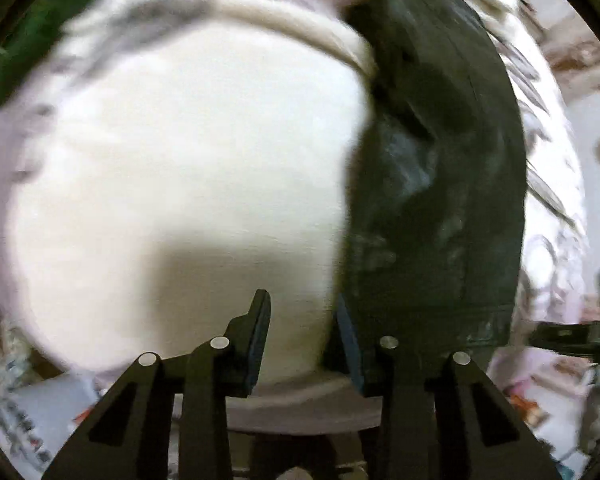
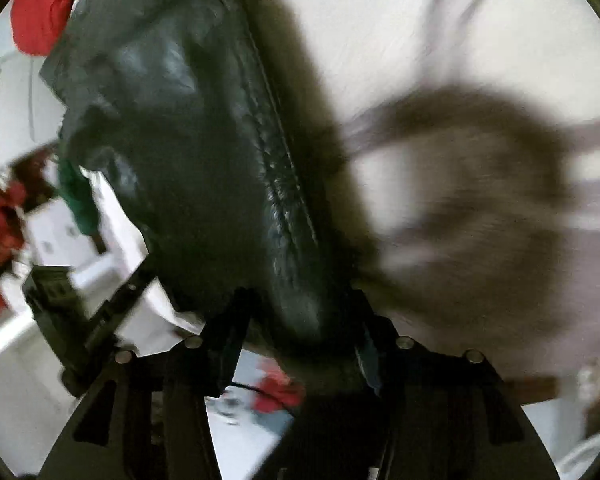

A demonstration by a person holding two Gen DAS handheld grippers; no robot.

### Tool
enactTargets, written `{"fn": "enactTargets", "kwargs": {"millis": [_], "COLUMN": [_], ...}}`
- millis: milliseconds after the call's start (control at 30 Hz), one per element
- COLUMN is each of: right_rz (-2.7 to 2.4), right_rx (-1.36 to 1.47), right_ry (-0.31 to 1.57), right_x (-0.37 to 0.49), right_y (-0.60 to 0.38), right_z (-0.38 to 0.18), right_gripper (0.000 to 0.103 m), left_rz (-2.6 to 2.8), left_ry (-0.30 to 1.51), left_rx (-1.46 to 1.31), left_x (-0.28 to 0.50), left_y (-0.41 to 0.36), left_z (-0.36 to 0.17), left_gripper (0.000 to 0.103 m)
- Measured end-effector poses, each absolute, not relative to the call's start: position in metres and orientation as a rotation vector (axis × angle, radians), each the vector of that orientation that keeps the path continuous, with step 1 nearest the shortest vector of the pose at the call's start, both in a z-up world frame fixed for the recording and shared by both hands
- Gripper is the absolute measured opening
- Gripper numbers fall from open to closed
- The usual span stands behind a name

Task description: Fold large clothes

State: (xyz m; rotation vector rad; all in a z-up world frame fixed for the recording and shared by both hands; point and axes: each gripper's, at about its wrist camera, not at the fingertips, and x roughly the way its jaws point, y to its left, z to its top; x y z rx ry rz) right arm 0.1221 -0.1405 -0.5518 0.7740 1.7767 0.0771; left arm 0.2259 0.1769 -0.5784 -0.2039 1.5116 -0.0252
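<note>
Starting on the left: your left gripper (image 1: 302,332) points straight down over the white bedding (image 1: 180,160), jaws parted with only bare sheet showing in the gap. The dark garment (image 1: 440,180) hangs or lies just to the right of it, its edge right against the right-hand finger (image 1: 350,344), but nothing sits between the pads, so I'd call that one released.

Moving right, the same garment (image 2: 204,152) fills the right wrist view, running down into your right gripper (image 2: 300,332). A thick stitched seam drops between the fingers and the jaws look clenched on that bunched edge. It's blurry though, so take that with a grain of salt. This gripper is angled down rather than vertical.

Handling-wise: it looks like heavy, glossy stuff, leather or coated denim maybe. My guess is it's weighty, a bit stiff, and won't drape neatly like a tee. It could be slick on the pads too. I'd grab along the seam or hem, where it's thickest, and get your left gripper onto the opposite edge so the weight is shared.
</note>
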Motion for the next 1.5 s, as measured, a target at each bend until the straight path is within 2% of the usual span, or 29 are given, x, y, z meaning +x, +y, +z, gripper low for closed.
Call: {"fn": "enactTargets", "kwargs": {"millis": [67, 100, 133, 233, 367, 400, 433, 500, 667, 1033, 1200, 1267, 1300, 1433, 1500], "right_rz": [0.077, 0.065, 0.057, 0.071, 0.101, 0.118, 0.137, 0.147, 0.261, 0.747, 0.922, 0.925, 0.901, 0.732, 0.66], "right_rx": [0.76, 0.752, 0.746, 0.721, 0.644, 0.621, 0.6, 0.565, 0.606, 0.745, 0.717, 0.638, 0.578, 0.702, 0.801], "right_ry": [1.761, 1.752, 1.736, 1.695, 1.682, 1.679, 1.679, 1.676, 1.677, 1.681, 1.702, 1.68, 1.683, 1.621, 1.568], "right_x": [0.128, 0.136, 0.147, 0.177, 0.236, 0.255, 0.274, 0.299, 0.378, 0.571, 0.606, 0.606, 0.605, 0.594, 0.577], "right_y": [-0.153, -0.16, -0.166, -0.192, -0.227, -0.231, -0.234, -0.24, -0.267, -0.223, -0.167, -0.148, -0.14, -0.173, -0.21], "right_z": [-0.525, -0.511, -0.499, -0.485, -0.483, -0.484, -0.486, -0.493, -0.523, -0.625, -0.636, -0.634, -0.633, -0.615, -0.597], "right_gripper": [0.053, 0.055, 0.062, 0.071, 0.071, 0.071, 0.071, 0.071, 0.071, 0.075, 0.077, 0.066, 0.037, 0.017, 0.015], "left_rz": [-0.016, -0.028, -0.051, -0.083, -0.101, -0.1, -0.101, -0.085, -0.014, -0.002, -0.01, -0.009, -0.015, -0.091, -0.167], "left_ry": [1.467, 1.451, 1.429, 1.387, 1.366, 1.353, 1.337, 1.371, 1.458, 1.456, 1.455, 1.463, 1.476, 1.488, 1.476], "left_rx": [-0.253, -0.275, -0.288, -0.273, -0.319, -0.323, -0.325, -0.302, -0.385, -0.464, -0.491, -0.477, -0.468, -0.43, -0.418], "left_x": [0.235, 0.241, 0.252, 0.286, 0.33, 0.342, 0.346, 0.366, 0.388, 0.383, 0.377, 0.379, 0.382, 0.397, 0.406], "left_y": [0.176, 0.173, 0.164, 0.135, 0.093, 0.077, 0.071, 0.052, 0.066, 0.078, 0.088, 0.089, 0.088, 0.079, 0.068], "left_z": [-0.554, -0.546, -0.539, -0.532, -0.54, -0.545, -0.547, -0.571, -0.637, -0.638, -0.636, -0.635, -0.634, -0.63, -0.625], "left_gripper": [0.047, 0.062, 0.07, 0.07, 0.069, 0.066, 0.04, 0.008, 0.006, 0.006, 0.006, 0.006, 0.006, 0.005, 0.005]}}
